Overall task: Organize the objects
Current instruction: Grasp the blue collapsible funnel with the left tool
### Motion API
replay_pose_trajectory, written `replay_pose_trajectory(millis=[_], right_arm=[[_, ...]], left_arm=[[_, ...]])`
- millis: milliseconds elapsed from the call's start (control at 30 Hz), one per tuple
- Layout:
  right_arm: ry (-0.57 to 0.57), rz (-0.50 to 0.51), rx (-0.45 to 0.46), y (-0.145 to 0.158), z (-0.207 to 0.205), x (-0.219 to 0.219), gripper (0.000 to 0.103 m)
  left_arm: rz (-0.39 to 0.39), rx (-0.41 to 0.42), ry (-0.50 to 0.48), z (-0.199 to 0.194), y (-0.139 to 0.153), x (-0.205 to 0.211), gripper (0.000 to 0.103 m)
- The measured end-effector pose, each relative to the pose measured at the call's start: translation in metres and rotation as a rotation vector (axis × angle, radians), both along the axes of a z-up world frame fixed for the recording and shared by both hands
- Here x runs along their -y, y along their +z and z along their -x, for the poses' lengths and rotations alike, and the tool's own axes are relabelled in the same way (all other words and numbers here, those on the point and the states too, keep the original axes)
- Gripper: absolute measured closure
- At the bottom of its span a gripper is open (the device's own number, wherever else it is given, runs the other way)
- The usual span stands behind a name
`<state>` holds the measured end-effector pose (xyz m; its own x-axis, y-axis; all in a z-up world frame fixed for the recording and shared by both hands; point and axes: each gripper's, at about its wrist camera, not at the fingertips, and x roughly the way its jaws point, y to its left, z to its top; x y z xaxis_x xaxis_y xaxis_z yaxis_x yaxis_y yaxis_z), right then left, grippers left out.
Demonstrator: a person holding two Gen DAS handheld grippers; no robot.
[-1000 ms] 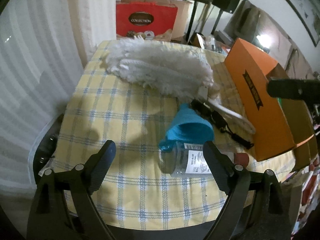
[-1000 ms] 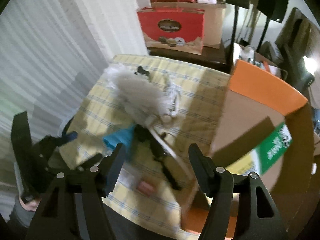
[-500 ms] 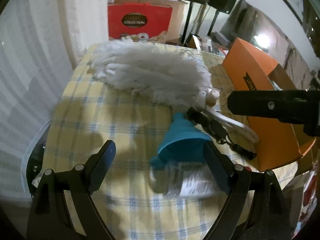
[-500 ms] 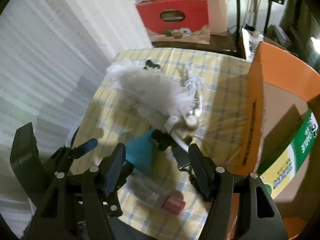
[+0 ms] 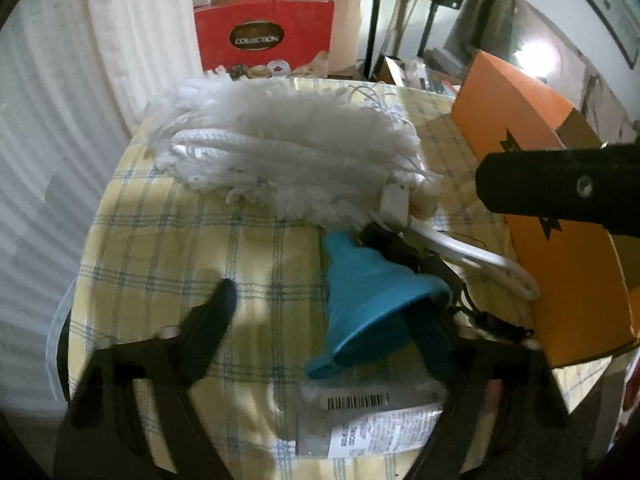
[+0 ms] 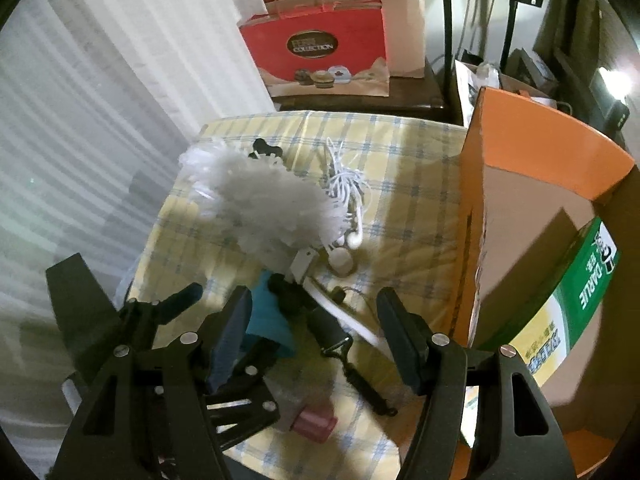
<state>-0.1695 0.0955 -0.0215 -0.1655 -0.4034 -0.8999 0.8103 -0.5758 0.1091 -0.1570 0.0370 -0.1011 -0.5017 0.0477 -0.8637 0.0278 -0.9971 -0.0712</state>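
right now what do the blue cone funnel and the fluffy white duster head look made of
Blue cone funnel: probably silicone or soft plastic, matte, with stepped ridges and no glare. Fluffy white duster head: twisted yarn or microfibre strands, visibly looped and fuzzy, on a glossy white plastic handle.

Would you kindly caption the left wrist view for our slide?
Left gripper, jaws open, straddles a blue funnel beside a white duster on checked cloth.
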Motion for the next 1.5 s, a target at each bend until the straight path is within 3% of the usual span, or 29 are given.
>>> replay_pose_trajectory(millis=[67, 267, 367, 667, 833, 933, 1167, 1500], right_arm=[[0.002, -0.006, -0.010, -0.002, 0.001, 0.002, 0.040], [0.008, -0.037, -0.042, -0.008, 0.002, 0.007, 0.060], [0.012, -0.050, -0.031, -0.013, 0.004, 0.011, 0.069], [-0.019, -0.120, -0.054, -0.036, 0.012, 0.031, 0.070], [-0.031, -0.153, -0.055, -0.046, 0.019, 0.039, 0.075], [-0.022, -0.164, -0.059, -0.049, 0.021, 0.042, 0.086], [-0.015, -0.187, -0.058, -0.057, 0.025, 0.044, 0.087], [0.026, -0.156, -0.073, -0.026, 0.009, 0.022, 0.087]], left_arm=[[-0.012, 0.019, 0.005, 0.002, -0.003, 0.003, 0.065], [-0.072, 0.019, 0.013, -0.002, -0.004, 0.020, 0.091], [-0.075, 0.004, 0.025, -0.006, -0.001, 0.027, 0.094], [-0.095, -0.011, 0.075, -0.015, 0.002, 0.051, 0.097], [-0.115, -0.018, 0.089, -0.019, 0.008, 0.058, 0.097], [-0.124, -0.020, 0.085, -0.019, 0.010, 0.059, 0.097], [-0.123, -0.015, 0.082, -0.018, 0.012, 0.063, 0.097], [-0.122, -0.043, 0.051, -0.025, 0.036, 0.054, 0.097]])
